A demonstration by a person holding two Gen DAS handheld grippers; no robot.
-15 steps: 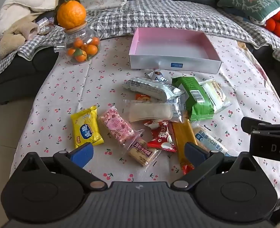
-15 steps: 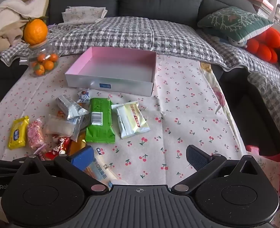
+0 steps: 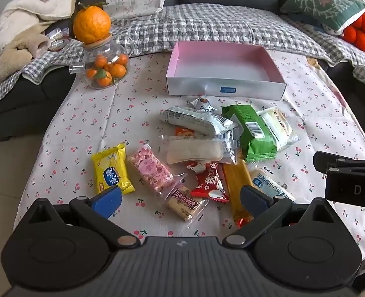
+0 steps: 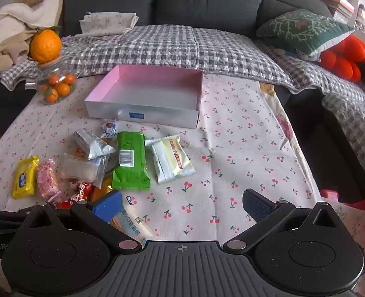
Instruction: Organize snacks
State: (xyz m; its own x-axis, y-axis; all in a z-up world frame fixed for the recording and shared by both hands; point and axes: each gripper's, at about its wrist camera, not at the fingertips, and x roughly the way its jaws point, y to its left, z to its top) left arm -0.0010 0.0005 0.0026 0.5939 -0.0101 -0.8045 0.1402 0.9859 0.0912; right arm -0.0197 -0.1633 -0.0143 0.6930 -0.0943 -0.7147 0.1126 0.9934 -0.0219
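Note:
A pile of wrapped snacks lies on the cherry-print tablecloth: a yellow pack [image 3: 112, 170], a pink nougat bar [image 3: 150, 168], a silver pack [image 3: 197, 120], a green pack [image 3: 254, 131] [image 4: 130, 158], a cream pack [image 4: 171, 158], a red candy [image 3: 208, 182] and others. An open empty box with a pink inside [image 3: 225, 90] [image 4: 143, 113] stands behind them. My left gripper [image 3: 181, 198] is open and empty above the near edge of the pile. My right gripper [image 4: 181, 204] is open and empty, to the right of the pile.
A glass jar of small oranges [image 3: 107, 70] with a big orange on its lid stands at the back left. A dark sofa with a checked blanket [image 4: 182, 47] and a green cushion [image 4: 303, 31] lies behind the table. The table edge drops off on the right.

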